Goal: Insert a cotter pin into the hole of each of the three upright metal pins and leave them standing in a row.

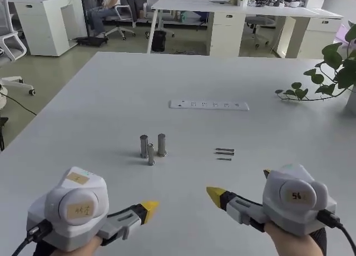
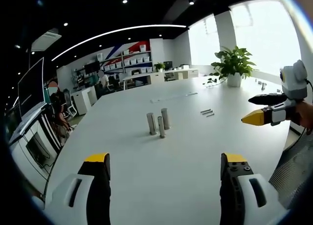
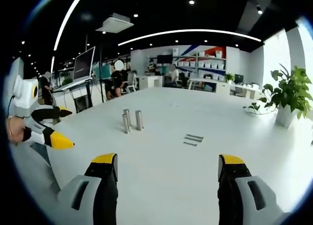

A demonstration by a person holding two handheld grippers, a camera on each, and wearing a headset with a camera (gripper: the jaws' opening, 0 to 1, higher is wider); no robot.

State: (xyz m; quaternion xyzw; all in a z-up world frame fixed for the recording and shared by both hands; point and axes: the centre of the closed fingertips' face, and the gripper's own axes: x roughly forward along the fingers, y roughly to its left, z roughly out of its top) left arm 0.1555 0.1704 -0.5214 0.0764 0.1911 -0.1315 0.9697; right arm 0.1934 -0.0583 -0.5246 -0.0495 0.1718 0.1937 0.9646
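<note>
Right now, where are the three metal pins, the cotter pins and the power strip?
metal pins (image 1: 161, 144): head view, shaft of the rightmost pin.
cotter pins (image 1: 224, 153): head view, middle one of the three lying flat.
power strip (image 1: 209, 105): head view, middle of its top face.

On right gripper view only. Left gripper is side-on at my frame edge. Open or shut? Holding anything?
Observer: Open. In the left gripper view, the left gripper has its jaws wide apart, with nothing between them.
Operator: The pins overlap for me. Are they in a row?
Observer: No. The head view shows the three metal pins upright in a tight triangle, two behind and one in front. The cotter pins lie apart from them, off to their right.
</note>
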